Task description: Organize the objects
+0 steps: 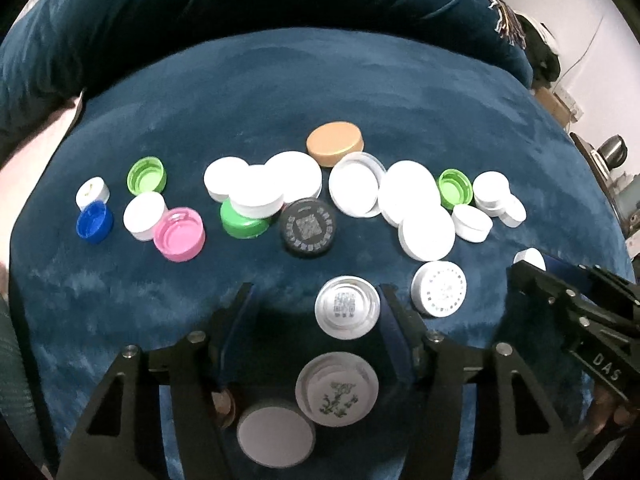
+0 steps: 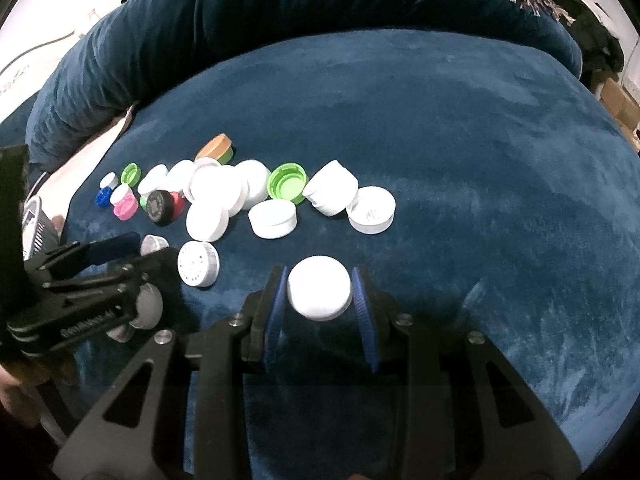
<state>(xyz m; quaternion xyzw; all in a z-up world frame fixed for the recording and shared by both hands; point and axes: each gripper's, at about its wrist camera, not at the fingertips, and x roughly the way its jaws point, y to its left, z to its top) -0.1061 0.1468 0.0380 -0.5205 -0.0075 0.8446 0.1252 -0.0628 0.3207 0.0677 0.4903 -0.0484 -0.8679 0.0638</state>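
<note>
Many bottle caps lie on a blue velvet cushion (image 1: 360, 80). My left gripper (image 1: 316, 294) stands open around a silver cap with a QR code (image 1: 347, 307). The cap touches the right finger, and a wide gap separates it from the left finger. A silver dotted cap (image 1: 439, 289) lies just right of it. My right gripper (image 2: 320, 276) is shut on a white cap (image 2: 318, 294), its blue pads (image 2: 276, 312) pressing both sides. In the left wrist view the right gripper (image 1: 532, 268) comes in from the right with that white cap (image 1: 530, 258).
Across the middle runs a row of white caps (image 1: 400, 192), with tan (image 1: 335, 143), black (image 1: 307, 227), pink (image 1: 179, 233), green (image 1: 146, 175) and blue (image 1: 94, 222) ones. A plant-printed cap (image 1: 337, 389) and a grey cap (image 1: 275, 433) lie near. A rolled blue blanket (image 2: 320, 8) bounds the back.
</note>
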